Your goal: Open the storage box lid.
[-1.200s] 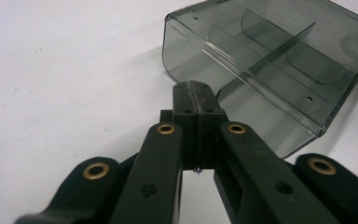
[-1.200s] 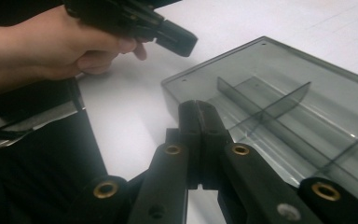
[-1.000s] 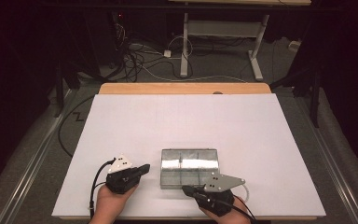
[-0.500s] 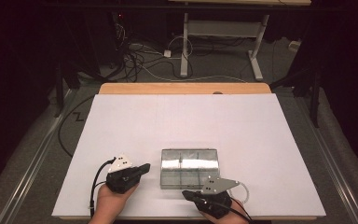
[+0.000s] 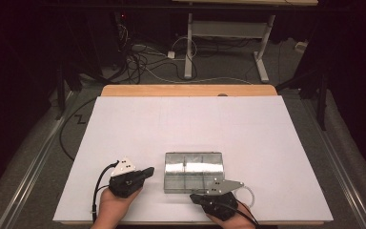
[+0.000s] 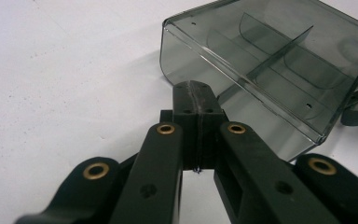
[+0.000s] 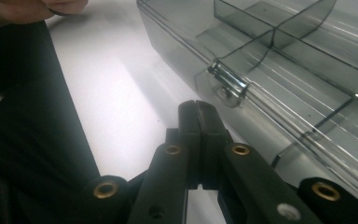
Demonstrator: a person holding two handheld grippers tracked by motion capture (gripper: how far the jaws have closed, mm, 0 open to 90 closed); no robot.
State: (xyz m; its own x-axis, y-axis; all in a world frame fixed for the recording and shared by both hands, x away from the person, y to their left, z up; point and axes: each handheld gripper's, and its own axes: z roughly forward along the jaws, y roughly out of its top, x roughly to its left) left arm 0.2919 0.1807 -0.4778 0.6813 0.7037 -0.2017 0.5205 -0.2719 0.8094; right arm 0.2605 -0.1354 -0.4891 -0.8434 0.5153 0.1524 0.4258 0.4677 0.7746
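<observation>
We see both tools low over the worktop [image 5: 124, 124], flanking the clear box [image 5: 194, 171]: left tool [image 5: 148, 171] and right tool [image 5: 194, 196] pressed together (nothing pinched).

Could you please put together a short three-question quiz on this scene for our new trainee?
1. True or false: the left gripper holds the clear compartment box.
2. Which part of the box lies just ahead of the right gripper in the right gripper view?
A. a metal latch
B. a carrying handle
C. a paper label
3. Fill in: the box rests on a ___ tabletop.

Key
1. False: its jaws are shut on nothing, beside the box's corner.
2. A: the metal latch sits on the front edge, just beyond the shut jaws.
3. White.
</observation>
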